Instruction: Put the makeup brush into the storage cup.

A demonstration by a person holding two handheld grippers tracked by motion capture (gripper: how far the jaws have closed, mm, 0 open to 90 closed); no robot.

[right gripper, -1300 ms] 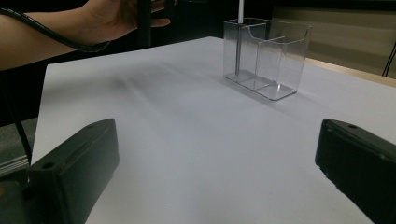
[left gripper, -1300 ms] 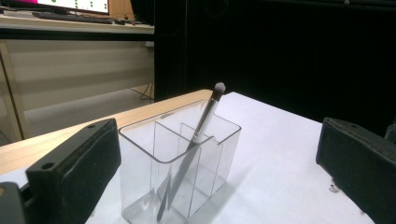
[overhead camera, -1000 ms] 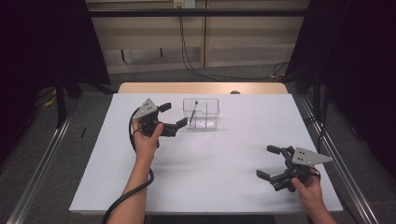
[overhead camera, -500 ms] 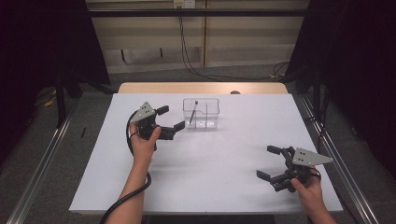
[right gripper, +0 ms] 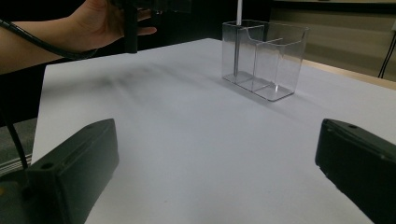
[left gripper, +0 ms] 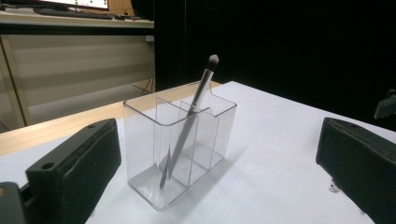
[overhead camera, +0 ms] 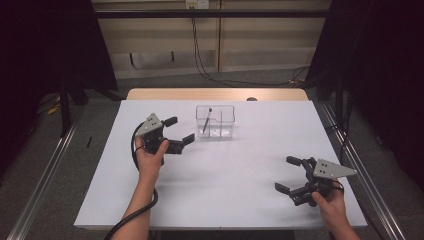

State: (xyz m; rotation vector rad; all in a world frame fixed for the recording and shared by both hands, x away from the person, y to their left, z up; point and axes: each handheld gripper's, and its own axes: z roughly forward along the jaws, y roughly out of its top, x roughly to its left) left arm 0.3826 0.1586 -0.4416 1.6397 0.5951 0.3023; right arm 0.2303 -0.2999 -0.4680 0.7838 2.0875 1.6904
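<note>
Upright, brush [left gripper: 188, 122] leaning in clear organizer [left gripper: 179, 148], bristles up

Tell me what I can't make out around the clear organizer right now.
- Makeup brush tip end: blurred by the clear organizer walls in the left gripper view.
- Brush head: cut off by the top edge in the right gripper view.
- Small dark thing on the wooden edge: too small in the high view.

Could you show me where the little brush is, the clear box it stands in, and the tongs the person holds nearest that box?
makeup brush [left gripper: 187, 126], left gripper view, on its slanted handle.
clear divided organizer [left gripper: 142, 135], left gripper view, on its near wall.
left tongs [overhead camera: 179, 133], high view, midway between the two open tips.
</note>
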